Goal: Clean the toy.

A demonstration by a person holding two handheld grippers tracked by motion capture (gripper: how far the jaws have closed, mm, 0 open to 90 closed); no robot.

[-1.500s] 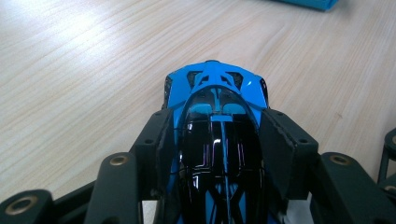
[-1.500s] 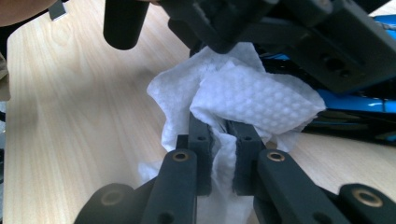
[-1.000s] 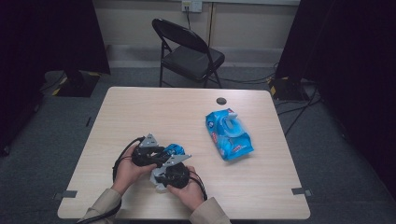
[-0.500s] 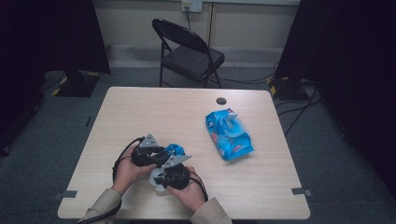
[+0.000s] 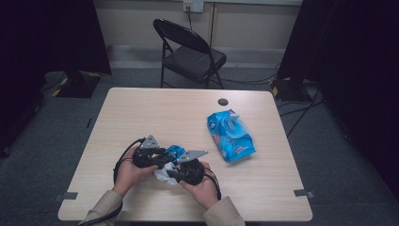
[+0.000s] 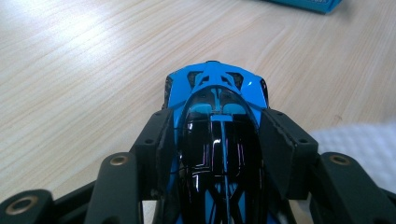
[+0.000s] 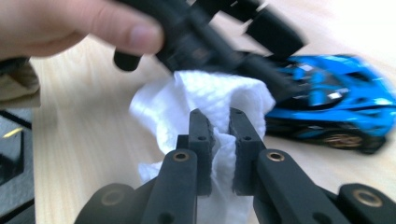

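A blue and black toy car (image 6: 217,116) sits between the two black jaws of my left gripper (image 6: 216,126), whose pads press on its sides; in the high view the toy car (image 5: 173,151) lies near the table's front. My right gripper (image 7: 218,122) is shut on a white wipe (image 7: 205,100), pinched between its pads and held just below the left gripper. In the right gripper view the toy car (image 7: 327,105) lies to the right, with the left gripper's jaws across its top. In the high view the left gripper (image 5: 155,157) and right gripper (image 5: 176,173) almost touch, with the wipe (image 5: 162,175) between them.
A blue pack of wipes (image 5: 230,135) lies on the wooden table (image 5: 155,113) to the right of the middle. A small dark round object (image 5: 222,101) sits near the far edge. A folding chair (image 5: 188,49) stands beyond the table.
My right gripper has shifted a little with the wipe, up beside the car. The left gripper and the car have stayed in place.
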